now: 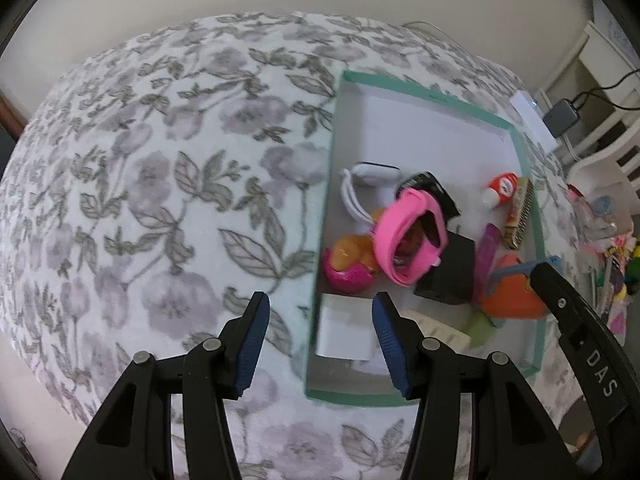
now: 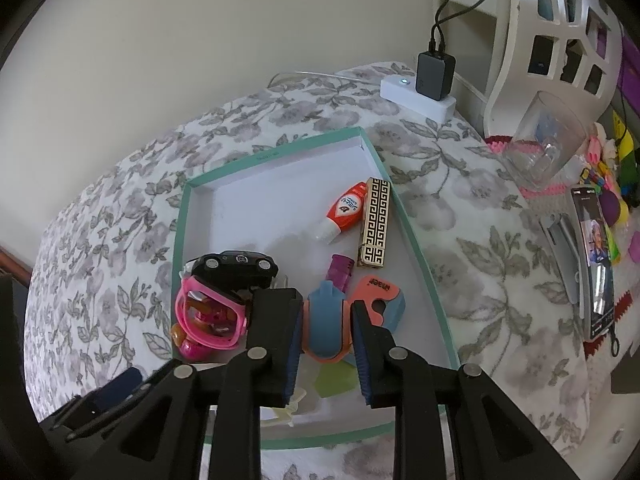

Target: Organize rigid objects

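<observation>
Jaws of the right gripper point(image 2: 326, 332), at lower centre of the right wrist view, are set around a blue-and-orange toy point(image 2: 326, 320); the blue pads point(image 2: 295, 344) lie against or very near its sides, so it is judged to be grasped, though firm contact cannot be confirmed. The toy sits low in the teal-rimmed box point(image 2: 182, 216), at its near right part, beside a purple piece point(image 2: 340, 270). It looks like moulded plastic: light, stiff, smooth and rounded, so it may be expected to slip or twist if pinched on the curve. The narrow blue waist is judged the better hold, since the wide orange end point(image 2: 380, 296) offers no flat faces.

Jaws of the left gripper point(image 1: 318, 314), at lower centre of the left wrist view, are released and hold nothing; they hover above the near left corner of the box, over a white block point(image 1: 344, 332).

Further out, pink goggles point(image 1: 408, 236) lie on a black toy car point(image 2: 236, 266), with a pink-and-orange ball point(image 1: 346, 266) just beside them at the left wall. A red-and-white tube point(image 2: 344, 212) and a gold patterned bar point(image 2: 374, 224) rest against the right wall. The far half of the box floor is bare.

The right gripper is tilted steeply downward into the box; the left is pitched downward too, angled toward the box's left edge. The box lies on a floral bedspread point(image 1: 160, 160).
</observation>
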